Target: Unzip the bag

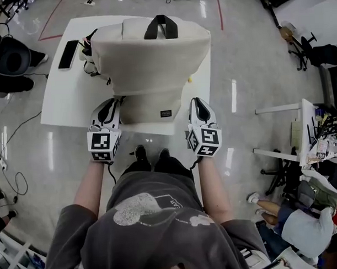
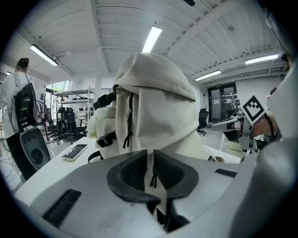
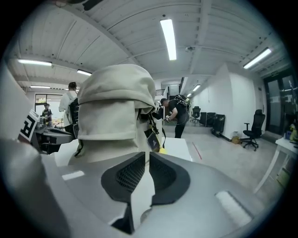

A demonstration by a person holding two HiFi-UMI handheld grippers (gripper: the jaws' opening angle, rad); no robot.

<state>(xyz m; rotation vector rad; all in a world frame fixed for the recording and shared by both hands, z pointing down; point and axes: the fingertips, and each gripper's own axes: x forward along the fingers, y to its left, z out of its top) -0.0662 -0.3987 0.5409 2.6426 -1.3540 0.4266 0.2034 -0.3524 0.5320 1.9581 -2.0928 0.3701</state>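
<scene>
A cream backpack [image 1: 149,54] stands upright on the white table [image 1: 65,101], its black handle [image 1: 160,26] on top. My left gripper [image 1: 108,105] sits at the near left corner of its front pocket, and my right gripper [image 1: 198,104] at the near right corner. In the left gripper view the jaws [image 2: 151,160] stand together with only a thin slit; a short black zipper pull [image 2: 152,180] shows in that slit, and I cannot tell whether it is pinched. In the right gripper view the jaws [image 3: 147,160] are likewise together, with nothing between them, facing the backpack [image 3: 114,116].
A black phone [image 1: 68,54] lies on the table's left part, left of the bag. Black straps [image 1: 88,48] hang at the bag's left side. A small yellow object [image 1: 190,79] lies by its right side. Desks and chairs [image 1: 314,54] stand to the right, and people stand further off.
</scene>
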